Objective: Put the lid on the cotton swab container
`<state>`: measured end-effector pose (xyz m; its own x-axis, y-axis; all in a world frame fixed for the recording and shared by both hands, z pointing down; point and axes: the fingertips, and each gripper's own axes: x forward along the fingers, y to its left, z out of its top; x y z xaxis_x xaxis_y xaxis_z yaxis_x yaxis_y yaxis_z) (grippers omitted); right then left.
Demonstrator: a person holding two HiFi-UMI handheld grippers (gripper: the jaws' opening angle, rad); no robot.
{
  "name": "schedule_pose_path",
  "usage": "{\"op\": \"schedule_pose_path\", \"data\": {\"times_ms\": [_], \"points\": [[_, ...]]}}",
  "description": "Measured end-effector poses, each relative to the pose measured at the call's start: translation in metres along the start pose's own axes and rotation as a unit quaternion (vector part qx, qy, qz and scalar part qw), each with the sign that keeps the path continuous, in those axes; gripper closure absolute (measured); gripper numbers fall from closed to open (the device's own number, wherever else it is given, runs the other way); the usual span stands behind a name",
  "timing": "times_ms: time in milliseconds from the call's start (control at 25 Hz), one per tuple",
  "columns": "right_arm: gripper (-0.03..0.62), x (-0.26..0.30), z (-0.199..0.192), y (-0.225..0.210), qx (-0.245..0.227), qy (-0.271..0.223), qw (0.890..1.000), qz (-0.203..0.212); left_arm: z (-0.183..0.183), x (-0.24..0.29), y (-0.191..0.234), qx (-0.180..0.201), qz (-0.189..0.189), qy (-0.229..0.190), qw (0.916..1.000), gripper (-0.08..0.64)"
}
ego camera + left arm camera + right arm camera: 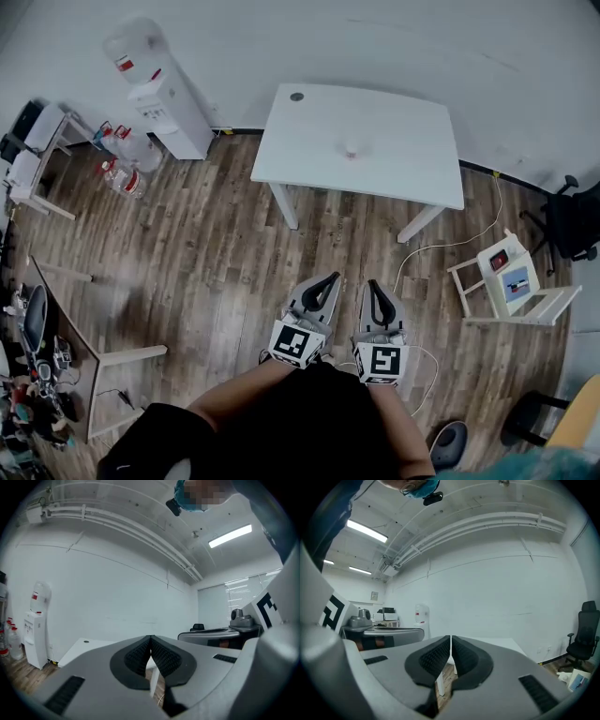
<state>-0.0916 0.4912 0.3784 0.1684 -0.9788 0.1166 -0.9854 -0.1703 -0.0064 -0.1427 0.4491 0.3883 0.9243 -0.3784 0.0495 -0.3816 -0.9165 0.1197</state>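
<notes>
Standing back from the white table [403,122], which sits upper centre of the head view, well apart from both tools. Left gripper [331,278] and right gripper [372,284] are tucked in at lower centre, just beside each other and close to the body, tips aimed at the table. Reads as a parked/ready pose, not a reach: nothing is within range, so the task is not under way yet (my judgement).

Jaws: both clenched pad to pad, nothing between them in either gripper view, only wood floor [216,253] and a table leg beyond the tips.

Task item: one small pale object [352,148] on the table top, near its middle. Probably the swab container, but too small to tell whether the lid is on, off or beside it.

Counts: two grippers, one white table, one object on it, one water dispenser [169,103] upper left, one white chair [511,281] at right.

Next move likely needs a walk-up first, then jaws released before any pick.
</notes>
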Motion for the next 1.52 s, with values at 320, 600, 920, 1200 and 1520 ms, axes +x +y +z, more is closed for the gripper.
{"op": "schedule_pose_path", "data": {"times_ms": [320, 600, 920, 1200, 1520], "points": [[0.56, 0.116, 0.007, -0.03, -0.004, 0.027, 1.0, 0.0, 0.011, 0.084, 0.087, -0.006, -0.011, 0.014, 0.9998, 0.548], [0.56, 0.195, 0.017, -0.072, -0.006, 0.043, 0.999, -0.024, 0.016, 0.142, 0.155, -0.011, -0.019, 0.024, 0.9995, 0.548], [0.56, 0.261, 0.017, -0.088, -0.01, 0.059, 0.998, -0.024, 0.013, 0.184, 0.213, -0.028, -0.027, 0.017, 0.9991, 0.548], [0.56, 0.281, 0.002, -0.112, 0.014, 0.064, 0.998, -0.02, 0.001, 0.205, 0.24, -0.016, -0.013, 0.041, 0.9989, 0.548], [0.56, 0.355, -0.003, -0.153, 0.023, 0.056, 0.998, 0.031, -0.017, 0.259, 0.269, -0.049, 0.0, 0.051, 0.9975, 0.548]]}}
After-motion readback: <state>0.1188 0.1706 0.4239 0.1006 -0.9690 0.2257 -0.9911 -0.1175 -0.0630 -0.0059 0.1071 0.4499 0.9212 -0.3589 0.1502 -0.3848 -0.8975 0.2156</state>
